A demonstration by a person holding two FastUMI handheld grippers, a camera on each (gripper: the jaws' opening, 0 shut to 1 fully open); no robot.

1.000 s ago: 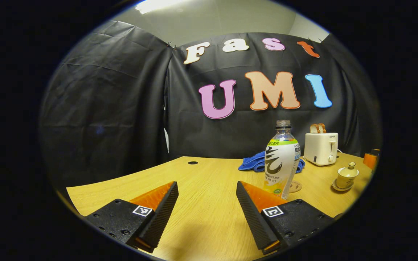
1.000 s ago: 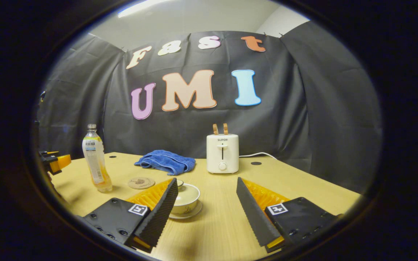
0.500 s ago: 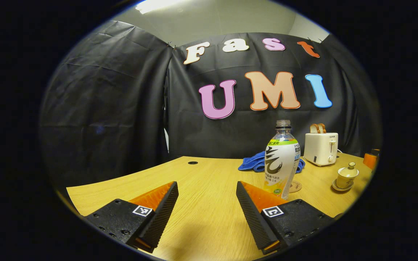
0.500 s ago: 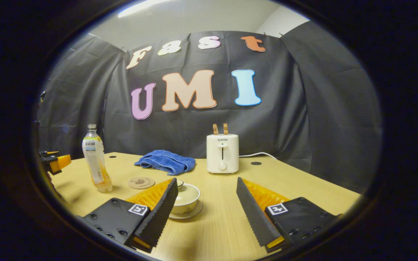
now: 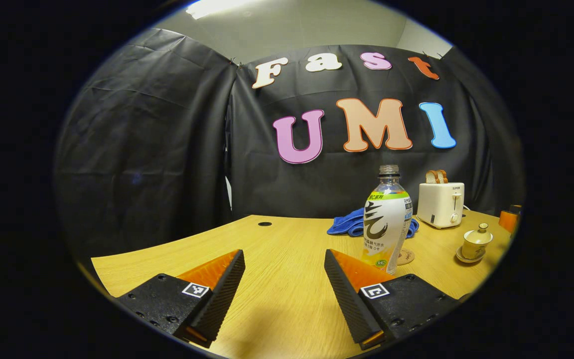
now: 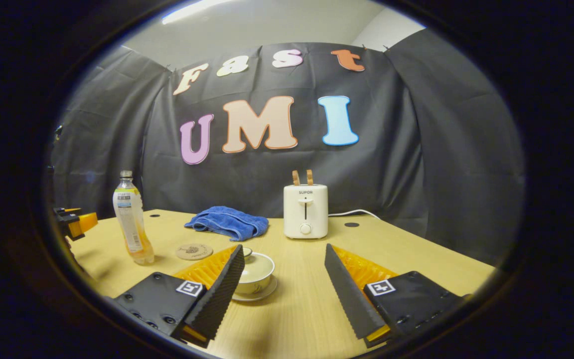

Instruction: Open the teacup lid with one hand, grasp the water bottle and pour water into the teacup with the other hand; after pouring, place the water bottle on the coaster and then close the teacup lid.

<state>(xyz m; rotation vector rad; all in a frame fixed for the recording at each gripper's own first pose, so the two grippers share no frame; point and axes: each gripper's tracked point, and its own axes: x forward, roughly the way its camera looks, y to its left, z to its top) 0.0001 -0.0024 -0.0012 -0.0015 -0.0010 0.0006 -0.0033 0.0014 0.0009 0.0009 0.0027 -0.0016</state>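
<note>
The teacup (image 6: 254, 273) sat lidded on its saucer just beyond the right gripper (image 6: 283, 286), whose jaws stood wide apart and empty; the lid looked like glazed ceramic, slick and breakable, best pinched by its small knob. The bottle (image 5: 386, 222), capless, light and likely squashy, stood near the coaster (image 5: 406, 257), right of the equally wide, empty left gripper (image 5: 283, 284); mid-body seemed the place to grip it.

Water bottle (image 6: 131, 219): one was counted, upright on the table (image 6: 416, 249).
Teacup (image 6: 256, 273): one, lid (image 5: 479, 234) on, standing on one saucer (image 6: 262, 294).
Coaster (image 6: 194, 251): one.
Blue towel (image 6: 228, 222): one, crumpled.
Toaster (image 6: 305, 211): one.
Bread slices (image 6: 302, 177): two stood in the toaster's slots.
Grippers: two were seen, left gripper (image 5: 284, 267) and right gripper (image 6: 284, 262).
</note>
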